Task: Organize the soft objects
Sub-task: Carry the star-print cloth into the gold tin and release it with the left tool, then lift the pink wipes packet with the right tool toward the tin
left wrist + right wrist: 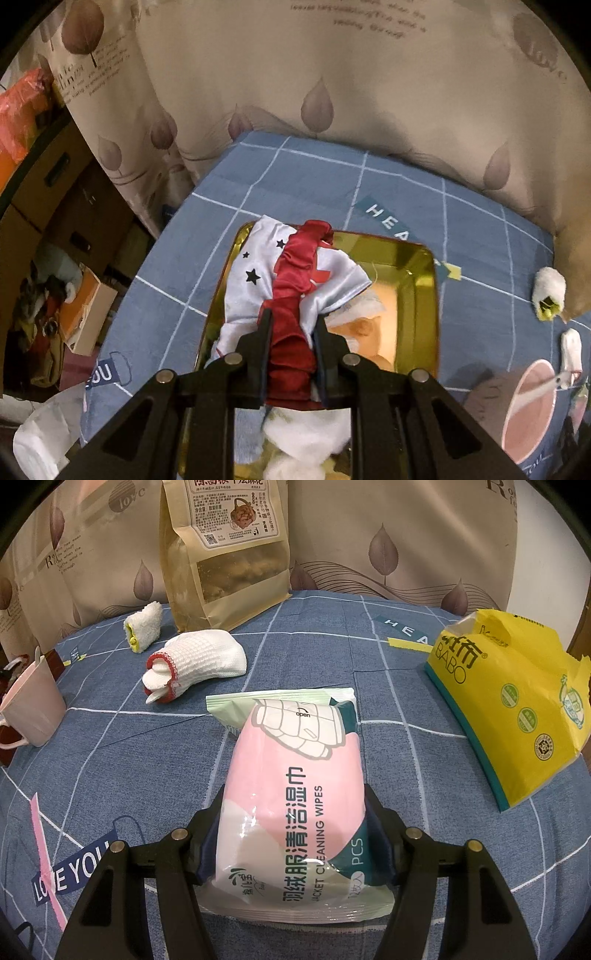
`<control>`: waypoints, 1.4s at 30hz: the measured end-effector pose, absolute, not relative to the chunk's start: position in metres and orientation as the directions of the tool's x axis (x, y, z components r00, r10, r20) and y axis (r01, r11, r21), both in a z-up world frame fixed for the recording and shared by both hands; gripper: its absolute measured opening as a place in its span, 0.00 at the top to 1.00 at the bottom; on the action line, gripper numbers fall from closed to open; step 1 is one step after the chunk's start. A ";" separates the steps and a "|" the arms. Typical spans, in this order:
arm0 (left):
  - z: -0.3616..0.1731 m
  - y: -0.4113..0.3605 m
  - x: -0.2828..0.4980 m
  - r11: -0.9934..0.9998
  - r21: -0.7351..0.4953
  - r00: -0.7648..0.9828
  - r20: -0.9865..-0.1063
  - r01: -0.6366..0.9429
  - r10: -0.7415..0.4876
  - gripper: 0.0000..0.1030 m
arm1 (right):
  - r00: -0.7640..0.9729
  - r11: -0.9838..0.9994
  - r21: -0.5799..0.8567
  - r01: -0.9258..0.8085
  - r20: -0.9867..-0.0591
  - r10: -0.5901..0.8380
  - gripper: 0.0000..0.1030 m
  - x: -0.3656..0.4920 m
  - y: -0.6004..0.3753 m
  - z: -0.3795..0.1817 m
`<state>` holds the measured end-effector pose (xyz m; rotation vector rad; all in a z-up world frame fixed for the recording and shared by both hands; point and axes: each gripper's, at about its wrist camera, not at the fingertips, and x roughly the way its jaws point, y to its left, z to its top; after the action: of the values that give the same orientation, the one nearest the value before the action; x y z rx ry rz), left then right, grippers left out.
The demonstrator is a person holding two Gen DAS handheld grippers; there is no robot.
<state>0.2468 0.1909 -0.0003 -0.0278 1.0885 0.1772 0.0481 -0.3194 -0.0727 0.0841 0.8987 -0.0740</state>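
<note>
In the left wrist view my left gripper (292,319) is shut on a dark red satin scrunchie (295,266), which runs forward between its fingers. The scrunchie hangs over a gold tray (424,291) that holds a white cloth with black stars (251,275) and white fluffy pieces (306,432) near its front. In the right wrist view my right gripper (293,797) is shut on the sides of a pink and white pack of cleaning wipes (295,768) over the blue checked cloth. A white knitted glove with red trim (207,657) and a rolled white towel (144,627) lie further back on the left.
A pink mug (33,709) with a spoon stands at the left, a tall brown paper snack bag (225,554) at the back, a yellow tissue pack (517,709) at the right. A leaf-print curtain (332,92) backs the table. Boxes and clutter (74,314) lie beyond the table's left edge.
</note>
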 end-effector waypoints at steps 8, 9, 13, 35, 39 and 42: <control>-0.024 0.196 0.252 0.985 0.058 0.424 -0.897 -0.160 0.121 0.71 | 0.620 0.994 0.040 0.100 -0.784 -0.031 0.38 0.048 -0.319 -0.073; -0.024 0.197 0.252 0.986 0.058 0.426 -0.897 -0.159 0.122 0.68 | 0.620 0.994 0.040 0.100 -0.784 -0.031 0.38 0.048 -0.319 -0.073; -0.019 0.196 0.251 0.986 0.057 0.421 -0.900 -0.154 0.118 0.54 | 0.620 0.994 0.039 0.100 -0.784 -0.032 0.38 0.048 -0.318 -0.073; 0.031 0.139 0.120 0.999 -0.013 0.586 -0.810 -0.043 0.015 0.44 | 0.616 0.994 0.028 0.104 -0.786 -0.042 0.38 0.050 -0.318 -0.074; 0.019 0.136 0.098 0.999 0.002 0.589 -0.808 -0.044 0.027 0.44 | 0.616 0.994 0.027 0.105 -0.787 -0.044 0.38 0.050 -0.317 -0.074; 0.010 0.138 0.086 0.998 0.000 0.578 -0.816 -0.056 0.033 0.44 | 0.615 0.994 0.022 0.105 -0.787 -0.048 0.38 0.050 -0.317 -0.074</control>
<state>0.0861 0.1382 0.0095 -0.0266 0.9536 0.0521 0.0498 -0.3165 -0.0742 0.0682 0.9041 -0.0880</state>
